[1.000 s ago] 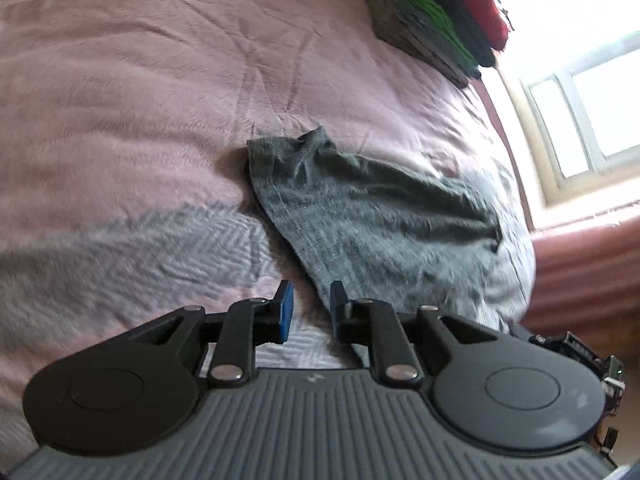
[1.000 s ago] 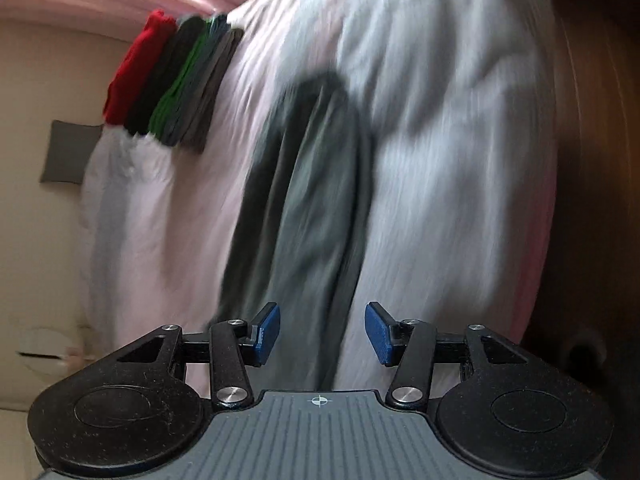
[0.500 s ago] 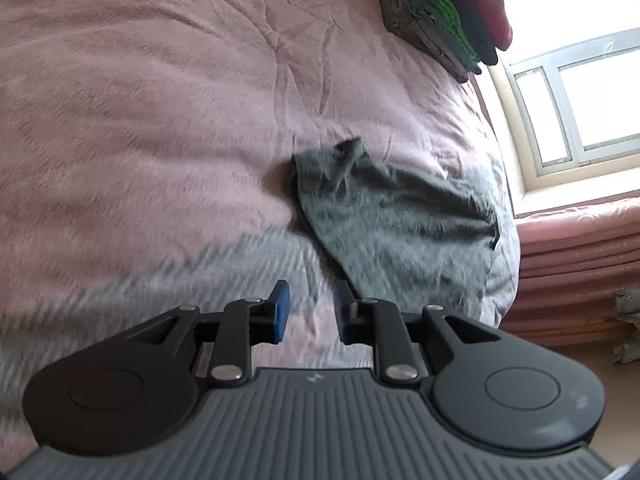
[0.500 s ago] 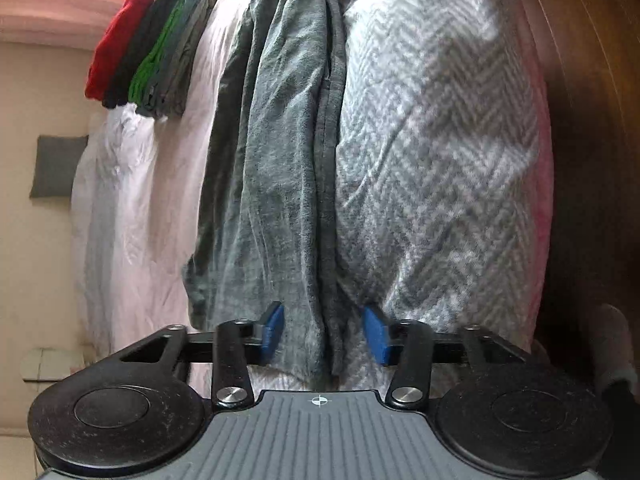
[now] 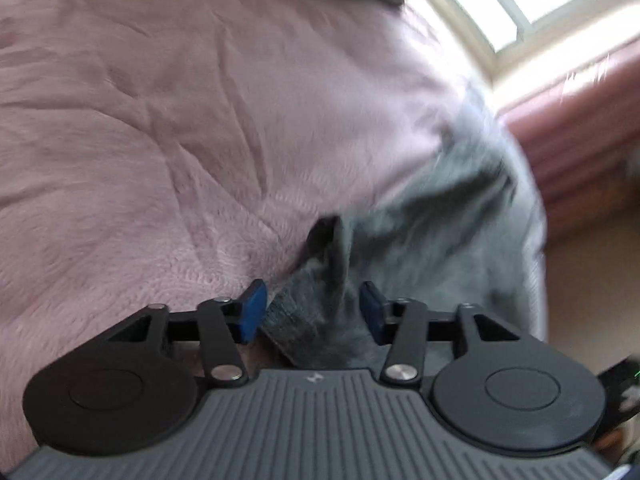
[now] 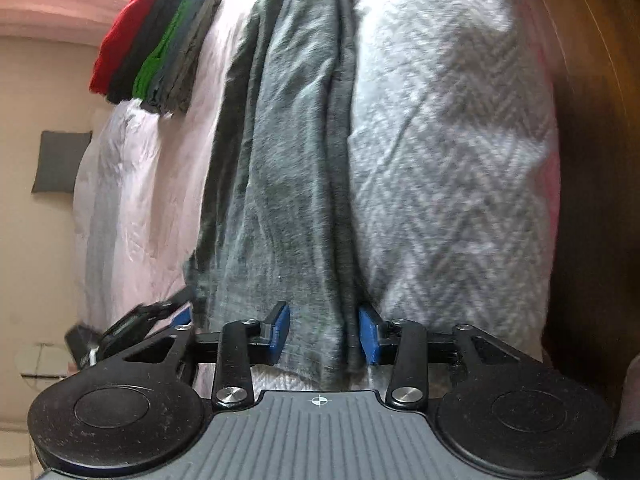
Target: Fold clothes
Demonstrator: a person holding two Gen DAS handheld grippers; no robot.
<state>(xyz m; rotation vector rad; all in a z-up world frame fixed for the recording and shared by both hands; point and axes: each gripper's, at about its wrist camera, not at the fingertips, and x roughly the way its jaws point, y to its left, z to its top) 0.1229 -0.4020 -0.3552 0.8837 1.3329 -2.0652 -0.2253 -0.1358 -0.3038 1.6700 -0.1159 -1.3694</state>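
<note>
A heathered grey garment (image 6: 288, 168), soft knit and folded lengthwise into a long strip, lies on a bed across a fuzzy pink blanket (image 5: 168, 128) and a grey-and-white herringbone throw (image 6: 452, 160). The right hand-held gripper (image 6: 323, 334) straddles one end of the strip, blue pads spread apart, cloth between them but not pinched. The left hand-held gripper (image 5: 312, 312), likewise released, has a rumpled corner of the fabric between its parted pads. A stack of folded clothes (image 6: 152, 52) in red, black, green and grey sits farther up the bed.
</note>
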